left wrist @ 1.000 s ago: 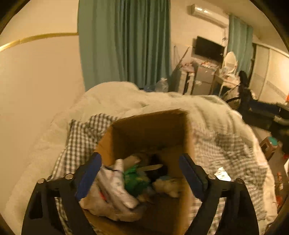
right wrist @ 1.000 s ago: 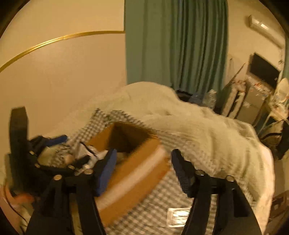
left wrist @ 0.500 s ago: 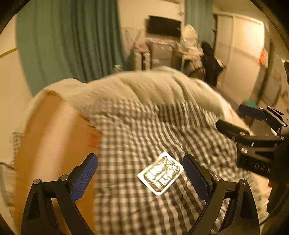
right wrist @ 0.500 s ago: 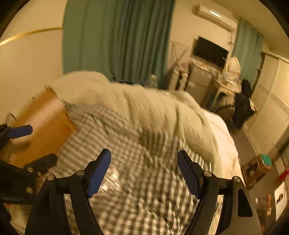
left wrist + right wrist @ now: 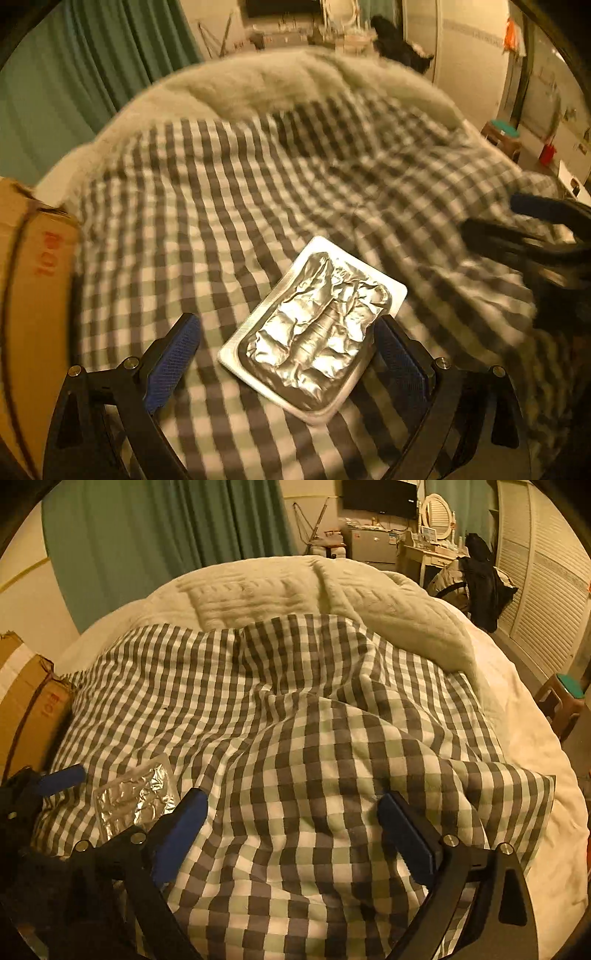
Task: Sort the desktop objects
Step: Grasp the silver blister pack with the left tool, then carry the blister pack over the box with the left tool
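A flat white pack with crinkled silver foil (image 5: 314,332) lies on the checkered cloth (image 5: 221,206). My left gripper (image 5: 286,350) hangs open just over it, with the pack between the two blue pads. The right pad is close to the pack's edge and the left pad stands well apart. My right gripper (image 5: 293,830) is to the right of it, jaws opening wide, with only checkered cloth (image 5: 314,738) between them. In the right wrist view the foil pack (image 5: 136,801) sits at lower left, beside the left gripper's blue fingertip (image 5: 61,775). The right gripper (image 5: 535,229) shows blurred at the left wrist view's right edge.
A brown cardboard box (image 5: 33,277) (image 5: 26,701) stands at the cloth's left edge. A thick white quilt (image 5: 295,587) is bunched up behind the cloth. Green curtains (image 5: 166,535), a desk with clutter and a small stool (image 5: 565,698) lie beyond the bed.
Both grippers swung right, away from the open box, and came down toward the checkered cloth. The foil pack now sits large between the left fingers. The right jaws have spread wider.
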A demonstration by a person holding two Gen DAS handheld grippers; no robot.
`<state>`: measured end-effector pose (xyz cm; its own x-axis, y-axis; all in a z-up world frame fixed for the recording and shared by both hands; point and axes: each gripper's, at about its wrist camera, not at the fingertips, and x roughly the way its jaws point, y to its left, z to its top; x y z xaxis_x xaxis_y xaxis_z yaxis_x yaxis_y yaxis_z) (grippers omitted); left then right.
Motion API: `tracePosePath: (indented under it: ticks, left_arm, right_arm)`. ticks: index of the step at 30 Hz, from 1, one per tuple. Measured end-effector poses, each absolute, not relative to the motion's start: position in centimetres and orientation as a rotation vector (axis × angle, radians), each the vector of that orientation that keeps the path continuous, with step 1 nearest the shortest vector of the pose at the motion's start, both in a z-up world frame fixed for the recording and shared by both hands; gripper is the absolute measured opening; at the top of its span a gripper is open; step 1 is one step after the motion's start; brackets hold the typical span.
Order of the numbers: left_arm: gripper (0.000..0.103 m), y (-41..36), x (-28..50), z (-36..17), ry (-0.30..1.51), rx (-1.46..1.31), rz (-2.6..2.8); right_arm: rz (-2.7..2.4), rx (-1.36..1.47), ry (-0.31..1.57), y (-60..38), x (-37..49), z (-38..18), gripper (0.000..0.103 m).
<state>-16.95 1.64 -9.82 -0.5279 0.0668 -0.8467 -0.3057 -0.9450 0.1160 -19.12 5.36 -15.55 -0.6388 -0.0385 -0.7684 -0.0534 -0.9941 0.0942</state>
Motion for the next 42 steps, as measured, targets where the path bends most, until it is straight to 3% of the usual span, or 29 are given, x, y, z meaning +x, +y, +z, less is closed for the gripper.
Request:
tracePosePath:
  ticks: [11,20,22,27,33,37,42]
  left_arm:
    - [0.098,2.0,-16.5,-10.9,0.340,-1.374,2.515]
    - [0.079,1.0,-16.1,-10.5,0.292,-1.337,2.570]
    - [0.067,0.5,-16.0,-10.3,0.269,-1.326,2.592]
    - [0.066,-0.4,-15.3,-9.4,0.206,-1.279,2.646]
    - [0.066,-2.4,-14.0,-6.6,0.062,-1.141,2.752]
    - [0.066,-5.3,-12.8,-3.8,-0.270,-1.227,2.774]
    - [0.066,-7.2,-10.0,3.3,-0.267,-1.065,2.904]
  right_arm:
    - [2.791,-1.342,0.189,5.4,-18.5,-15.8,0.103]
    - [2.757,-1.356,0.115,4.7,-18.6,-16.1,0.103]
    - [2.755,-1.357,0.111,4.7,-18.6,-16.2,0.103]
    - [2.760,-1.347,0.119,4.8,-18.5,-16.1,0.103]
    - [2.786,-1.299,0.148,5.0,-17.8,-15.4,0.103]
    - [2.827,-1.236,0.178,4.9,-17.3,-12.8,0.103]
    - [2.982,-1.084,0.069,1.6,-16.0,-5.8,0.103]
